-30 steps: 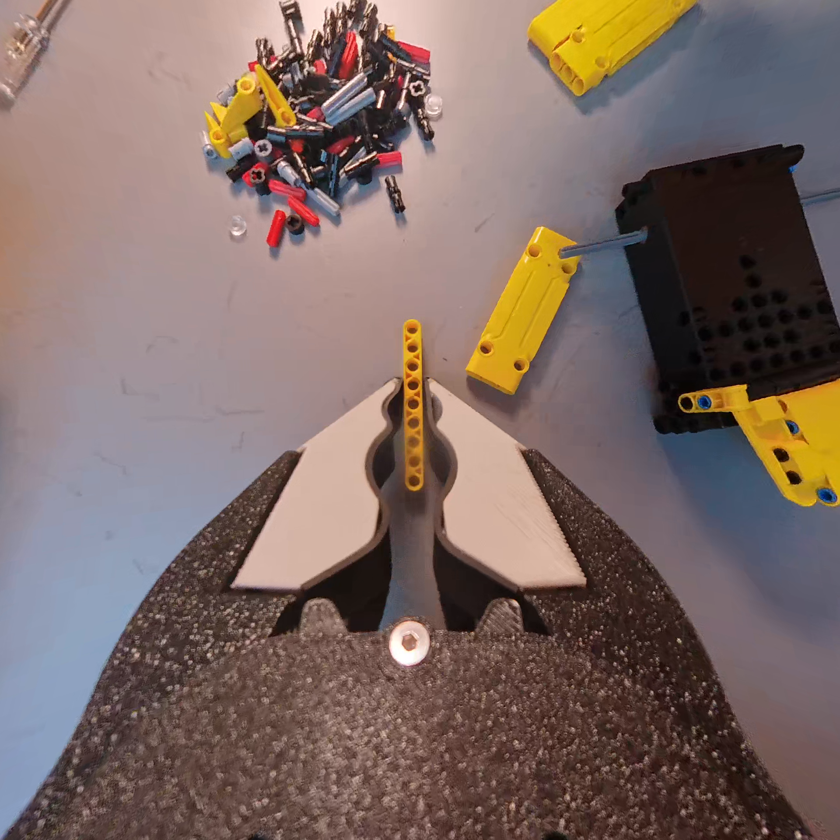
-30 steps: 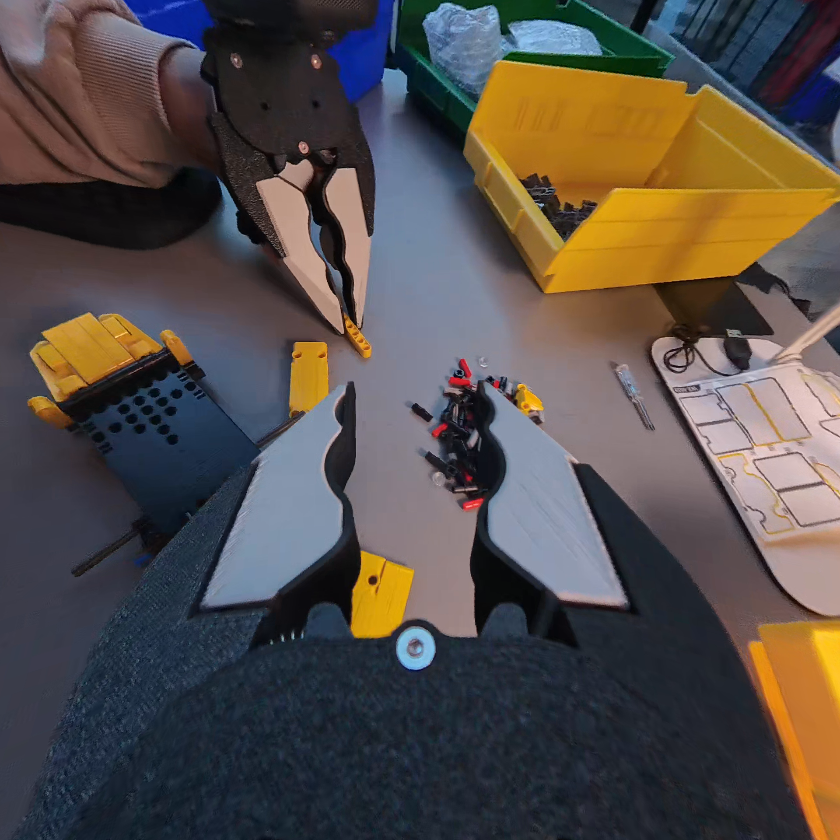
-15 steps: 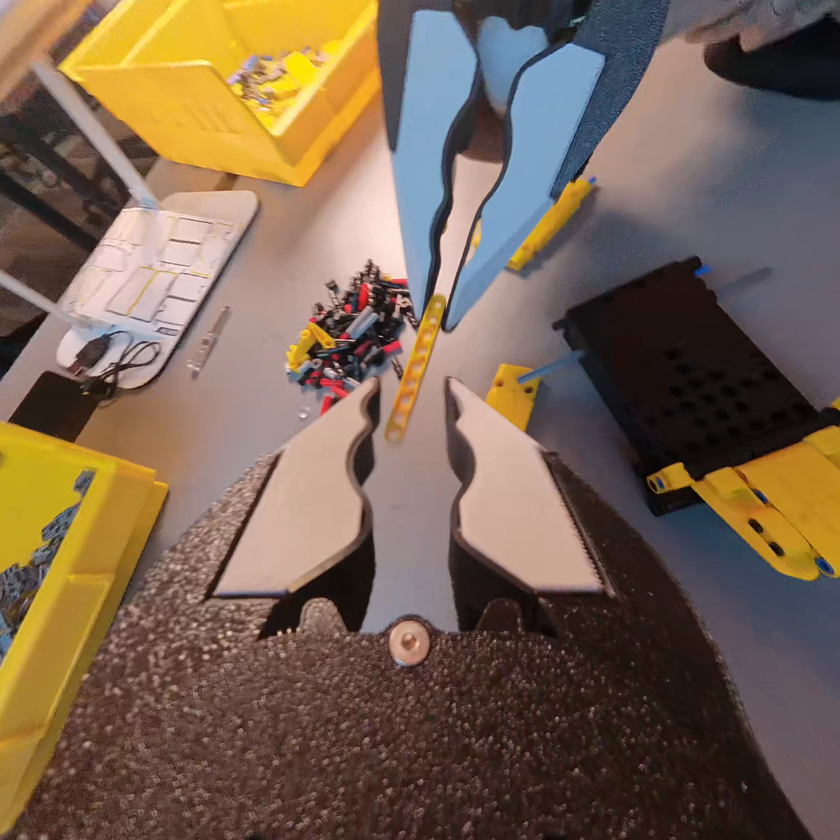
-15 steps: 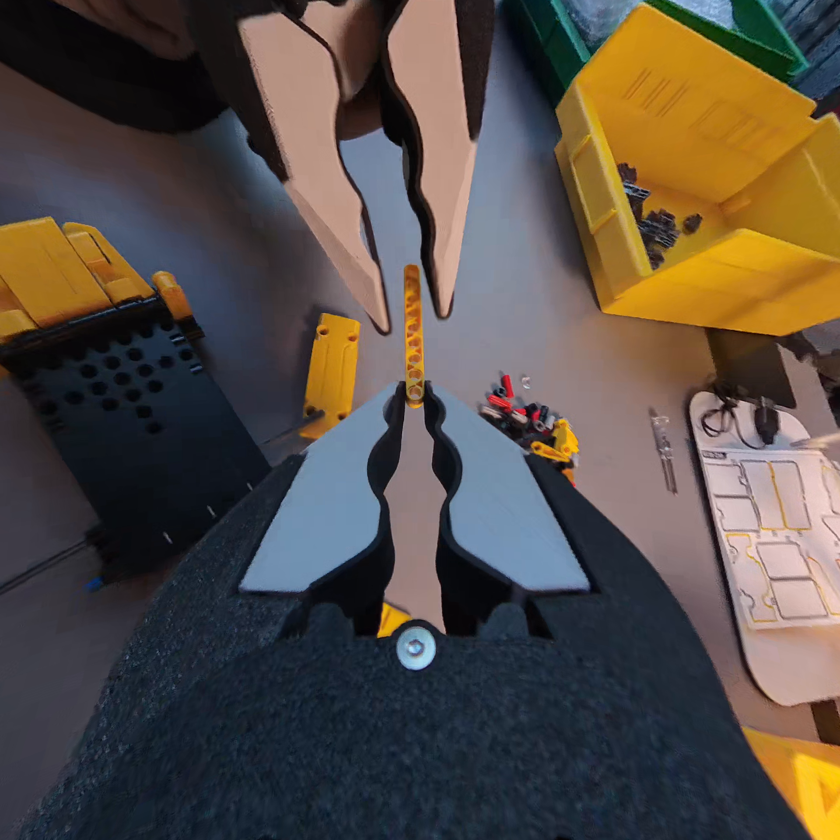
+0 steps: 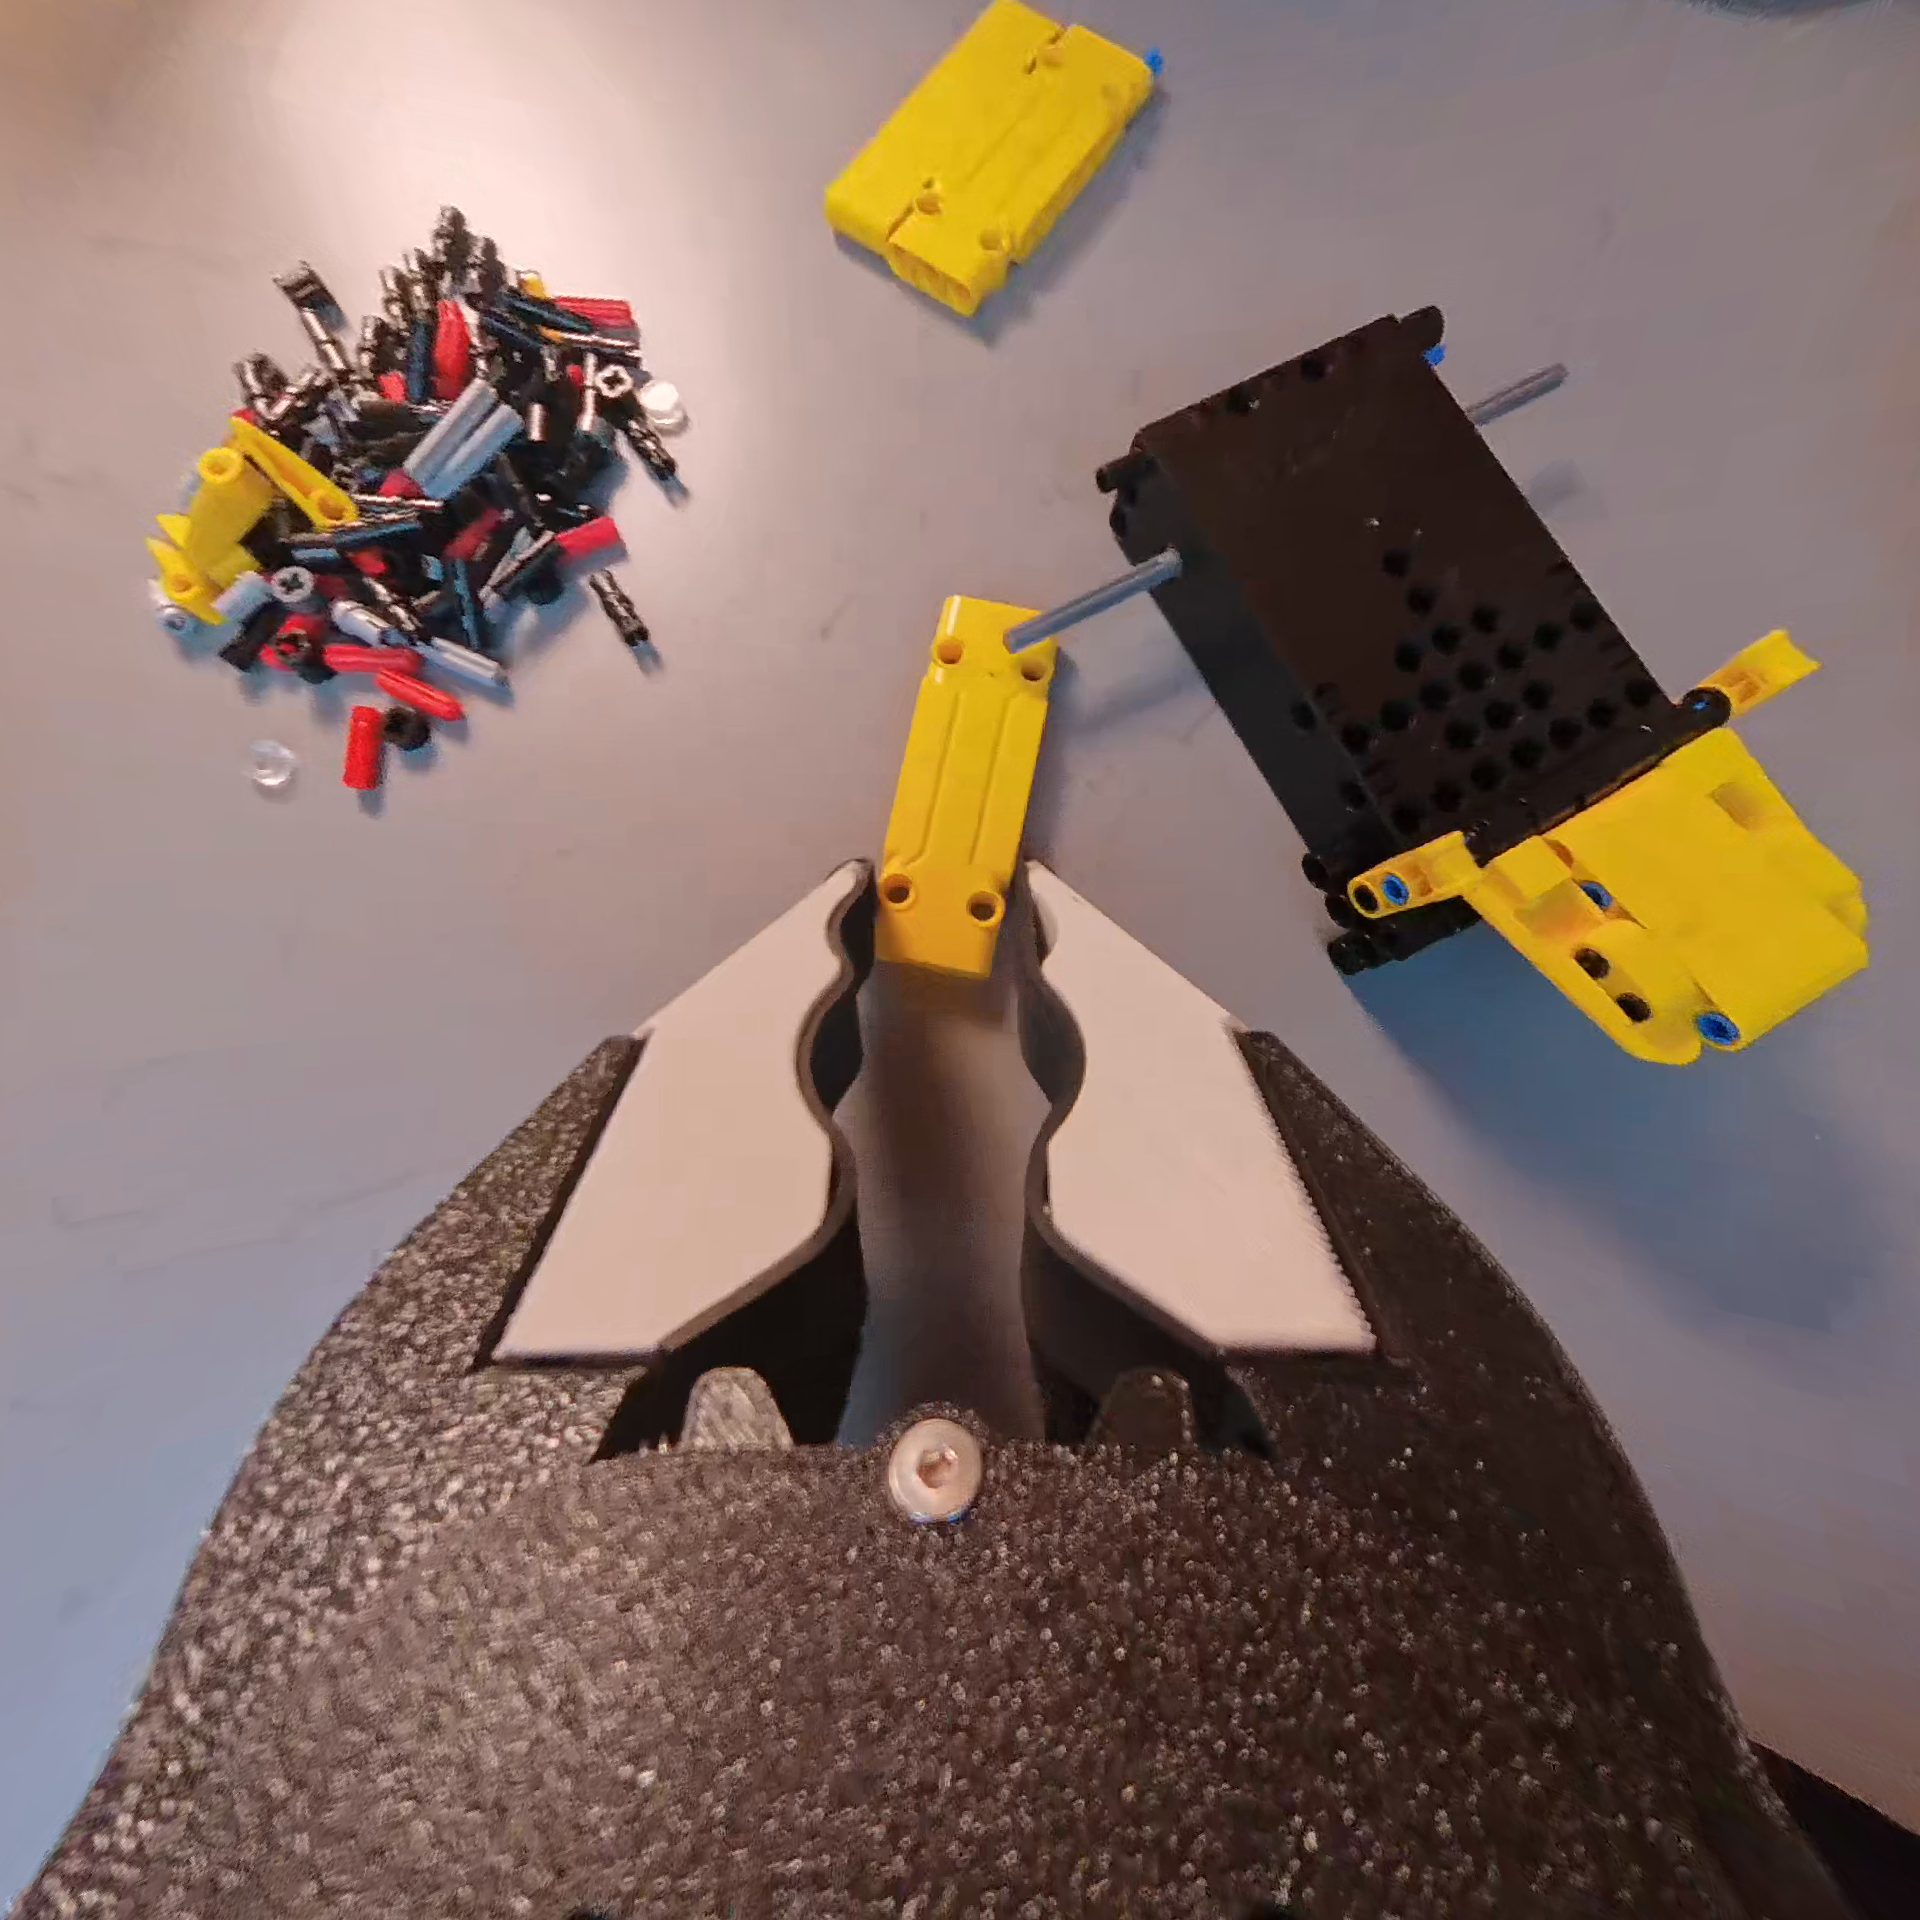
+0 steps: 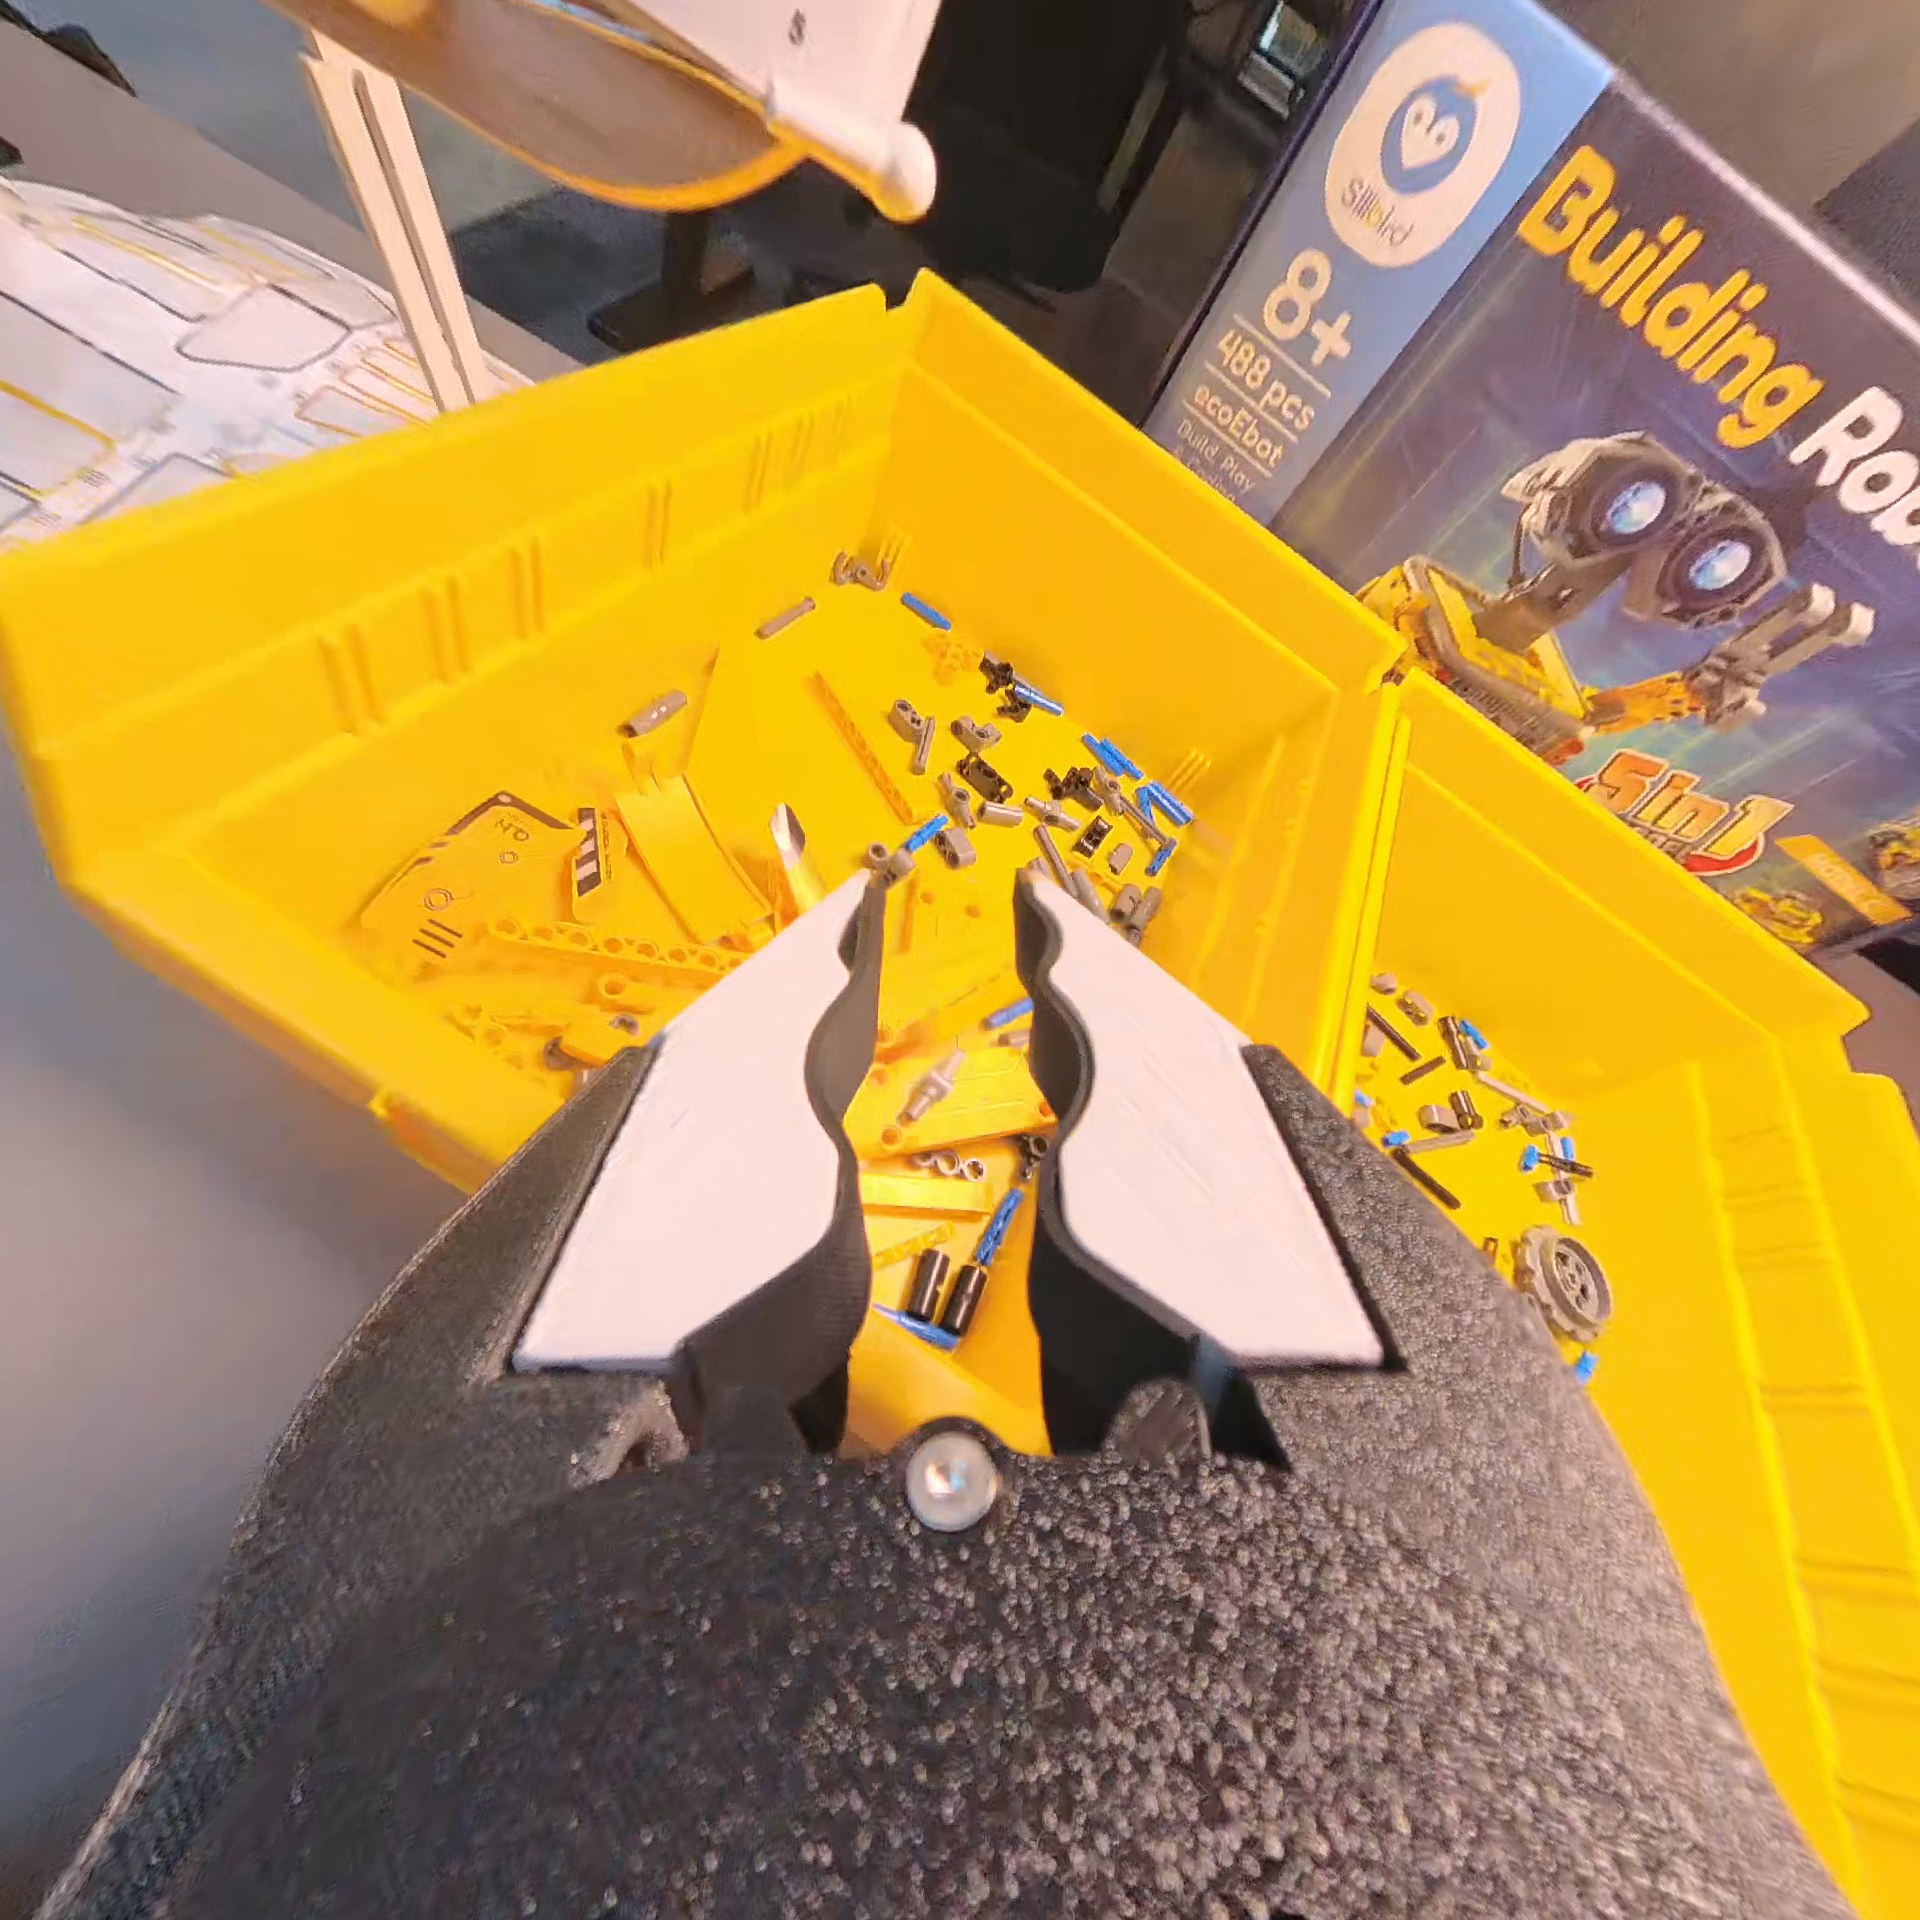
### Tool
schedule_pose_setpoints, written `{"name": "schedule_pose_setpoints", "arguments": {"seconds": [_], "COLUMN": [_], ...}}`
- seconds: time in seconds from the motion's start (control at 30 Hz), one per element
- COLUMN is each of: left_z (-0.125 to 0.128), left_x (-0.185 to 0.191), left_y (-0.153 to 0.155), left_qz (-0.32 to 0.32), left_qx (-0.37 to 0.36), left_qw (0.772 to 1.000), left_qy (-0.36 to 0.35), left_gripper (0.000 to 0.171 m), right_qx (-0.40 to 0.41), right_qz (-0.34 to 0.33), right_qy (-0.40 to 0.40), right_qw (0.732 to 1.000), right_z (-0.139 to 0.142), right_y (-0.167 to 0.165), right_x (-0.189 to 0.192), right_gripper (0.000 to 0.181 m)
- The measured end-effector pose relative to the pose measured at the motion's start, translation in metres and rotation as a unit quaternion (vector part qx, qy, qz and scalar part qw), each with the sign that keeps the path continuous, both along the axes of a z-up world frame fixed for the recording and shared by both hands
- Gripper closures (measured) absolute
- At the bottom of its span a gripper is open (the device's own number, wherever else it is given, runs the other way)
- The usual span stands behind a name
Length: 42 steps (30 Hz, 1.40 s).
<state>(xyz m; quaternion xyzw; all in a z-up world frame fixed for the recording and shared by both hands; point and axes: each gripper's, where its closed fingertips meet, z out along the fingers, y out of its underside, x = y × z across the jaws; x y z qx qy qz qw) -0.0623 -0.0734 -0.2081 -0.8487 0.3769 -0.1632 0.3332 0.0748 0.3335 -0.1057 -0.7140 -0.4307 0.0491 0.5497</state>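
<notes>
A: Layout, big to small?

B: Grey surface (image 5: 312, 1039) carries everything. Right wrist view: large open yellow plastic bin (image 6: 520, 561) of loose yellow beams, grey and black connectors and blue pins, a second yellow plastic bin (image 6: 1766, 1247) touching its right side, and a dark blue printed cardboard box (image 6: 1455, 436) upright behind both

A: Left side?

B: Black perforated brick block with a yellow end section (image 5: 1403, 644), ahead and right. Thick yellow doubled panel (image 5: 987, 156) further off. Heap of small black, red, grey and yellow pins (image 5: 416, 499), ahead and left

A: Left tongs (image 5: 945, 883)?

B: Partly open. Tips flank the near end of a flat yellow rectangular panel with corner holes (image 5: 961, 790) lying on the surface. Its long axis runs straight ahead, in line with the fingers. Small gap shows on the right side; left-side contact I can't tell. Not clamped

A: Far end of it?

B: A thin grey axle (image 5: 1091, 608) sticking out of the black block crosses the far right corner

A: Right tongs (image 6: 943, 883)?

B: Partly open too, nothing in them. Tips sit over the large bin's contents. The right tongs are out of the left view, so the left pair is the nearer to the flat panel
</notes>
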Motion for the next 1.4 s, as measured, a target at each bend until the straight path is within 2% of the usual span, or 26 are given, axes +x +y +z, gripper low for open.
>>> {"name": "schedule_pose_setpoints", "arguments": {"seconds": [0.1, 0.17, 0.2, 0.27, 0.33, 0.4, 0.53, 0.6, 0.7, 0.77, 0.8, 0.87, 0.97, 1.03, 1.2, 1.4], "left_z": [0.003, 0.013, 0.021, 0.039, 0.051, 0.053, 0.074, 0.084, 0.096, 0.105, 0.11, 0.118, 0.116, 0.116, 0.123, 0.123], "left_x": [0.0, 0.002, 0.002, 0.002, -0.003, -0.009, -0.008, -0.008, -0.007, -0.005, -0.004, -0.003, -0.006, -0.006, 0.003, 0.007], "left_y": [0.001, 0.004, 0.006, 0.009, 0.012, 0.013, 0.013, 0.014, 0.013, 0.011, 0.01, 0.008, 0.012, 0.016, 0.017, 0.018], "left_qz": [0.018, 0.037, 0.048, 0.065, 0.082, 0.093, 0.093, 0.093, 0.082, 0.065, 0.054, 0.038, 0.045, 0.053, 0.043, 0.042], "left_qx": [-0.023, -0.039, -0.05, -0.065, -0.077, -0.08, -0.095, -0.103, -0.107, -0.088, -0.065, 0.002, 0.094, 0.147, 0.227, 0.194], "left_qw": [0.999, 0.993, 0.987, 0.967, 0.948, 0.942, 0.906, 0.885, 0.862, 0.861, 0.867, 0.892, 0.931, 0.942, 0.943, 0.939], "left_qy": [-0.033, -0.103, -0.145, -0.236, -0.297, -0.313, -0.402, -0.444, -0.489, -0.497, -0.492, -0.451, -0.35, -0.295, -0.24, -0.282], "left_gripper": [0.147, 0.148, 0.148, 0.148, 0.148, 0.148, 0.148, 0.148, 0.148, 0.148, 0.145, 0.121, 0.122, 0.129, 0.162, 0.164], "right_qx": [0.019, -0.001, -0.02, -0.058, -0.053, -0.047, -0.033, 0.008, 0.077, 0.068, 0.051, 0.047, 0.024, 0.009, -0.025, -0.074], "right_qz": [0.066, 0.181, 0.254, 0.41, 0.512, 0.566, 0.636, 0.642, 0.633, 0.638, 0.642, 0.636, 0.634, 0.638, 0.65, 0.652], "right_qy": [0.032, 0.067, 0.075, 0.064, 0.032, -0.01, -0.061, -0.07, -0.076, -0.053, -0.04, -0.023, 0.003, 0.019, 0.035, 0.066], "right_qw": [0.997, 0.981, 0.964, 0.908, 0.857, 0.823, 0.768, 0.764, 0.767, 0.765, 0.764, 0.769, 0.773, 0.77, 0.759, 0.752], "right_z": [0.026, 0.041, 0.044, 0.046, 0.042, 0.027, -0.003, -0.009, -0.01, -0.001, 0.004, 0.012, 0.018, 0.021, 0.02, 0.025], "right_y": [-0.026, -0.073, -0.106, -0.184, -0.249, -0.294, -0.359, -0.373, -0.376, -0.377, -0.377, -0.369, -0.362, -0.362, -0.368, -0.364], "right_x": [-0.018, -0.048, -0.063, -0.086, -0.097, -0.105, -0.114, -0.12, -0.127, -0.125, -0.123, -0.121, -0.116, -0.114, -0.113, -0.111], "right_gripper": [0.15, 0.15, 0.15, 0.139, 0.137, 0.136, 0.132, 0.139, 0.174, 0.175, 0.175, 0.175, 0.175, 0.175, 0.175, 0.171]}}
